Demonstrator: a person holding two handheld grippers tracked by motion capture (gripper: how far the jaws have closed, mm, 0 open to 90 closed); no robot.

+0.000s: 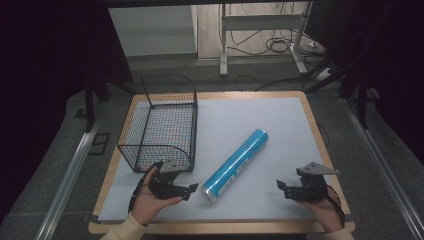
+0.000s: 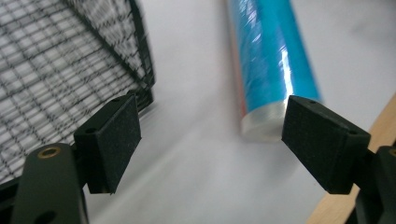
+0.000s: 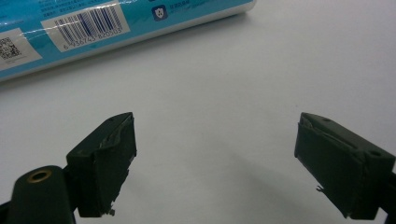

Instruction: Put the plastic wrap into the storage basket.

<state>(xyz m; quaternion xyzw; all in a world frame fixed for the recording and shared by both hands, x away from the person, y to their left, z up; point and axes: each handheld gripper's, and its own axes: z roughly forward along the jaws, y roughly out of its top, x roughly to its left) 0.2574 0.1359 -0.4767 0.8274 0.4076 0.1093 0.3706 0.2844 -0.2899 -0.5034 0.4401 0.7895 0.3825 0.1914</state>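
Both jaws apart, empty. Left gripper (image 1: 192,189) just beside blue roll (image 1: 236,163) near end; likely grasp: centre jaws, avoid basket (image 1: 162,125). Right gripper (image 1: 283,187) waits right.

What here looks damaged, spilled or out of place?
Nothing spilled. The blue roll lies diagonally on the grey mat, beside the wire basket, not in it. The pad on one jaw of the right tongs looks frayed and peeling at its edge. Both tongs are open and empty.
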